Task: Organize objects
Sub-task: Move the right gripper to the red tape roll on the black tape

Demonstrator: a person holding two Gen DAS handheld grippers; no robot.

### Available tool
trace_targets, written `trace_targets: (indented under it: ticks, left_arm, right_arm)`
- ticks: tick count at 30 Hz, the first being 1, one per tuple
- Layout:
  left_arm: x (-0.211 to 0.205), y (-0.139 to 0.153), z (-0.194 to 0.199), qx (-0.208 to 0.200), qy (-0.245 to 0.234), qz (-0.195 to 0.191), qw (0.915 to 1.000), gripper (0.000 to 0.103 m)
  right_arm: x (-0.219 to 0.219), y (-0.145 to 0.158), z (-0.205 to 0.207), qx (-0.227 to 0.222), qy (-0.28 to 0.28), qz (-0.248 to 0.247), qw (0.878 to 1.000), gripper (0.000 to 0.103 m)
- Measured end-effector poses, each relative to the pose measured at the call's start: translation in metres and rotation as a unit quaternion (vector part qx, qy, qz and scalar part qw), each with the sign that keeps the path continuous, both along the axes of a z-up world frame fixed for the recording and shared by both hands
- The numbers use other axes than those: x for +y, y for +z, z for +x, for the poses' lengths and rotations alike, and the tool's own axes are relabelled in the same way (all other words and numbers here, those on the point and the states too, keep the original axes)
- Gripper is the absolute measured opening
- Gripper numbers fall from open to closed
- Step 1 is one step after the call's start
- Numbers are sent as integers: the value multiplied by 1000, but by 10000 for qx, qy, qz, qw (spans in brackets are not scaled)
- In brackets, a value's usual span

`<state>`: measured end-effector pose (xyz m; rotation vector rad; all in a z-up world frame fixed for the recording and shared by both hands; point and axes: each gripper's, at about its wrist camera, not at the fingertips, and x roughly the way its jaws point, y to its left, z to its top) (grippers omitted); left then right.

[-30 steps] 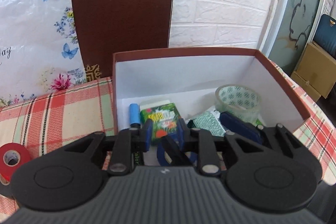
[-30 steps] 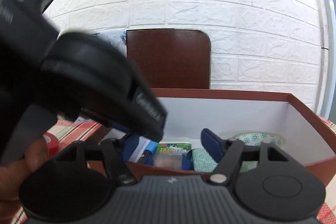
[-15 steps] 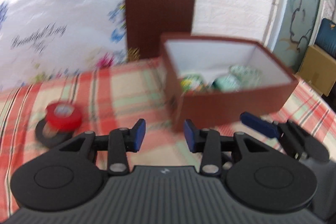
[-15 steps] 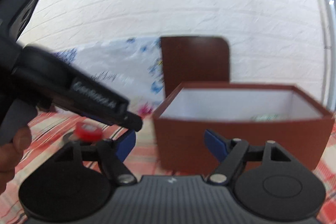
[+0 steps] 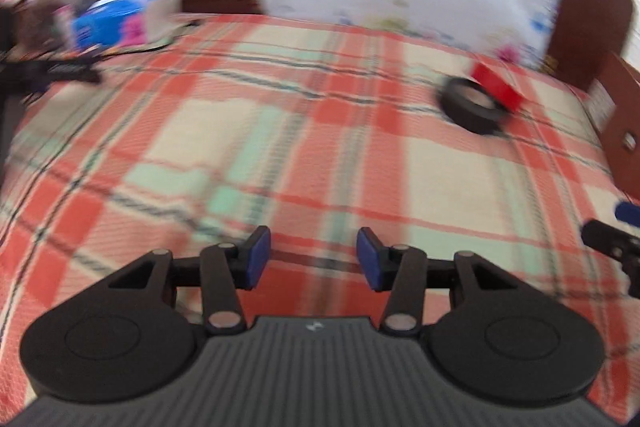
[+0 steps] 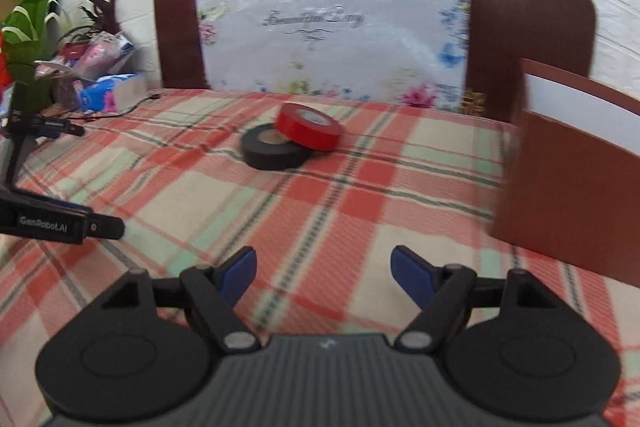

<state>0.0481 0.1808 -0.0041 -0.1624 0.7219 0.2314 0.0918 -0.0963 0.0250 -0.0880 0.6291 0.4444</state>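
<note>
A red tape roll (image 6: pixel 310 126) leans on a black tape roll (image 6: pixel 274 147) in the middle of the plaid tablecloth (image 6: pixel 340 203). In the left wrist view both show blurred at the right, red roll (image 5: pixel 496 85) on black roll (image 5: pixel 474 107). The brown box (image 6: pixel 568 187) with white inside stands at the right. My left gripper (image 5: pixel 313 259) hovers over bare cloth, jaws opening, nothing between them. My right gripper (image 6: pixel 323 273) points toward the rolls from a distance, jaws opening wider, nothing between them. The left gripper's tip (image 6: pixel 60 225) shows at the right wrist view's left edge.
A brown headboard with a floral plastic-wrapped panel (image 6: pixel 332 27) backs the table against a white brick wall. Blue and pink packages (image 6: pixel 108 91), a plant (image 6: pixel 24 39) and a black stand (image 6: pixel 24 131) crowd the far left corner. A cable lies near them.
Both grippers pulled out of the box and swung left over the cloth. Their jaws spread wider. The tape rolls came into the right wrist view's middle; the box slid to the right edge.
</note>
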Motion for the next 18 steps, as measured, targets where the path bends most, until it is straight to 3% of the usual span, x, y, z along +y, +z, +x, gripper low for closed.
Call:
trace_targets:
  ticks: [2, 5, 8, 13, 15, 18]
  left_arm:
    - [9, -4, -8, -219, 88, 156, 9996, 50]
    - [0, -14, -19, -598, -76, 686, 9958, 55]
    - [-8, -14, -10, -572, -55, 861, 9946, 62]
    - [-2, -11, -4, -660, -53, 569, 9962, 64]
    - [0, -14, -6, -672, -57, 576, 9961, 65]
    - [3, -19, -12, -687, -90, 554, 9961, 67]
  right_arm:
    - [13, -3, 12, 195, 23, 112, 9997, 80]
    - [27, -16, 34, 545, -94, 194, 9983, 82]
    - [35, -15, 47, 480, -187, 218, 9984, 84]
    - [35, -8, 74, 302, -193, 736, 9966, 87]
    - [36, -3, 85, 116, -285, 962, 9949, 101]
    - [39, -1, 103, 97, -375, 1205, 9920, 101]
